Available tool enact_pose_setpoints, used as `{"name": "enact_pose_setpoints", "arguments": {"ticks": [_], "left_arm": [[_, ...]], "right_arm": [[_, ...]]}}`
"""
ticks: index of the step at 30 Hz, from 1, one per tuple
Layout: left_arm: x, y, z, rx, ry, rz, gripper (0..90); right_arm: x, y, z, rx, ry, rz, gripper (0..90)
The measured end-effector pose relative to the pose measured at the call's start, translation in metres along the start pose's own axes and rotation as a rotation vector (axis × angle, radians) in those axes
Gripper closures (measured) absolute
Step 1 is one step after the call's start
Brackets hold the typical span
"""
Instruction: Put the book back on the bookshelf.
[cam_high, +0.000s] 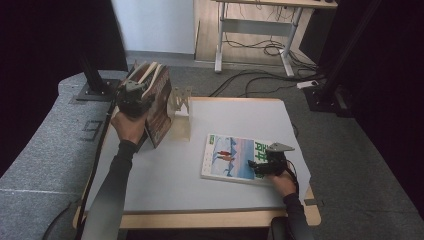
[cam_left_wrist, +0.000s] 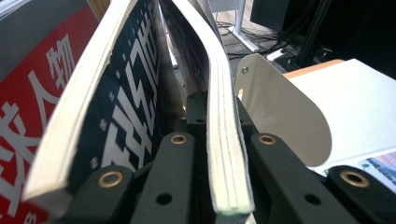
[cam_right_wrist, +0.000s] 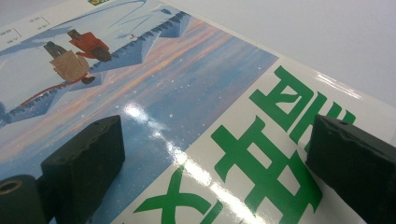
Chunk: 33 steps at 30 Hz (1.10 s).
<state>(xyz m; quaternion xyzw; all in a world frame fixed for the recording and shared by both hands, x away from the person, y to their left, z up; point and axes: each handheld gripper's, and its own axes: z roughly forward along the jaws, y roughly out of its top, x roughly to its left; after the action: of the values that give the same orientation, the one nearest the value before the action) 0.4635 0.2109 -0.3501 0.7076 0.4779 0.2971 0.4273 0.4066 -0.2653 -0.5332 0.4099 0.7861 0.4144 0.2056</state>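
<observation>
Several books (cam_high: 159, 102) stand upright at the table's back left, against a pale bookend (cam_high: 181, 114). My left gripper (cam_high: 131, 95) is among them from the near side, shut on the bottom edge of a thin, bent magazine (cam_left_wrist: 229, 154). A thicker book (cam_left_wrist: 70, 135) with a red cover leans to its left, and the white bookend (cam_left_wrist: 280, 116) curves up to its right. A magazine (cam_high: 232, 156) with a snowy blue cover and green lettering lies flat at the table's right. My right gripper (cam_high: 257, 166) hovers open over its near right corner, its pads (cam_right_wrist: 84, 158) wide apart just above the cover (cam_right_wrist: 187, 93).
The white tabletop (cam_high: 170, 175) has a wooden front edge. Beyond the table is grey carpet, with cables and a desk frame (cam_high: 255, 30). A black stand base (cam_high: 95, 90) sits left of the books.
</observation>
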Motion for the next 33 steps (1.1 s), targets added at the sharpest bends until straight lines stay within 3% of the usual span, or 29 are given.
{"name": "enact_pose_setpoints", "arguments": {"ticks": [11,16,20,26,33], "left_arm": [[0.004,0.000,0.006,-0.021,0.012,-0.003,83.9],[0.002,-0.001,0.004,-0.021,0.022,0.015,81.8],[-0.003,-0.003,-0.005,-0.026,0.040,0.052,75.4],[-0.002,-0.009,-0.016,-0.025,0.027,0.044,73.6],[-0.004,-0.026,-0.025,-0.014,0.008,0.041,72.6]], "right_arm": [[0.000,0.000,0.000,0.000,0.000,-0.001,3.8],[0.000,0.000,0.000,0.000,0.000,-0.001,3.8],[0.000,0.000,0.000,0.000,0.000,-0.001,3.8],[0.000,0.000,0.000,0.004,-0.003,-0.003,3.8],[0.000,0.000,0.000,0.000,-0.003,-0.003,3.8]]}}
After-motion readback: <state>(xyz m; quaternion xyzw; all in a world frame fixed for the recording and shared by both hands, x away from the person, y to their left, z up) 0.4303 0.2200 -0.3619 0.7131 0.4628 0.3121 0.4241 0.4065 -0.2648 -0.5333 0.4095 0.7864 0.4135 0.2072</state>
